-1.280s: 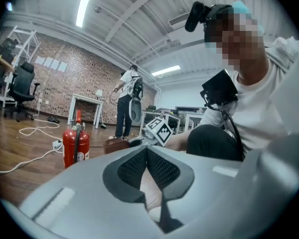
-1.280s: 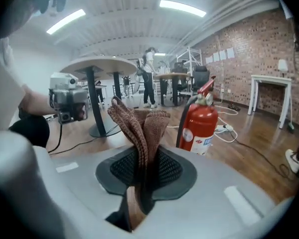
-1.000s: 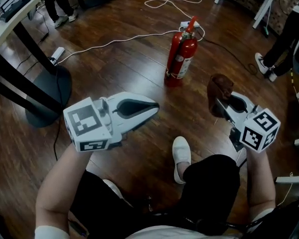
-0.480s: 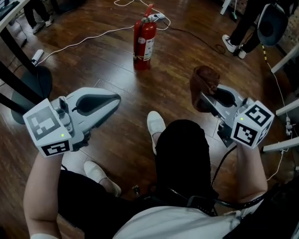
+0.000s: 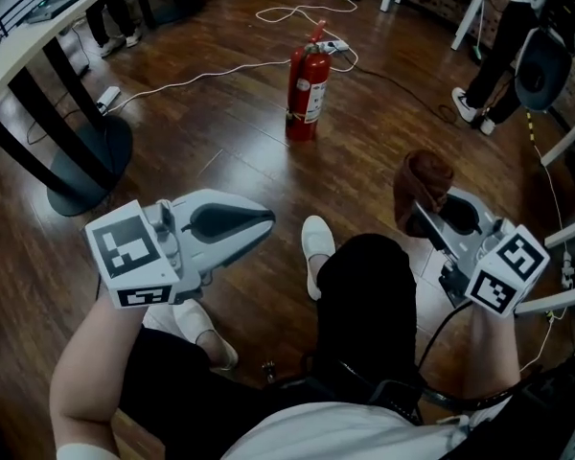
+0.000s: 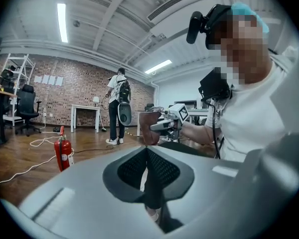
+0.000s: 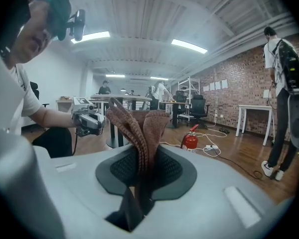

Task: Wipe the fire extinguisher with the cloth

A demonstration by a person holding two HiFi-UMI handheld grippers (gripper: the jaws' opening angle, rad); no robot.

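We read the cloth (image 7: 139, 126) as coarse brown knit, rough and ribbed. Fire extinguisher (image 5: 307, 82): glossy red paint, looks like metal. Left gripper (image 6: 147, 156) and right gripper (image 7: 142, 163) shells are smooth matt grey plastic. Their pads (image 6: 166, 172) are black with a fine dimpled texture. Floor (image 5: 220, 123): dark wood planks, slight sheen.

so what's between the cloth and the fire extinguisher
Nothing: in the head view only bare wood floor separates the cloth from the fire extinguisher.
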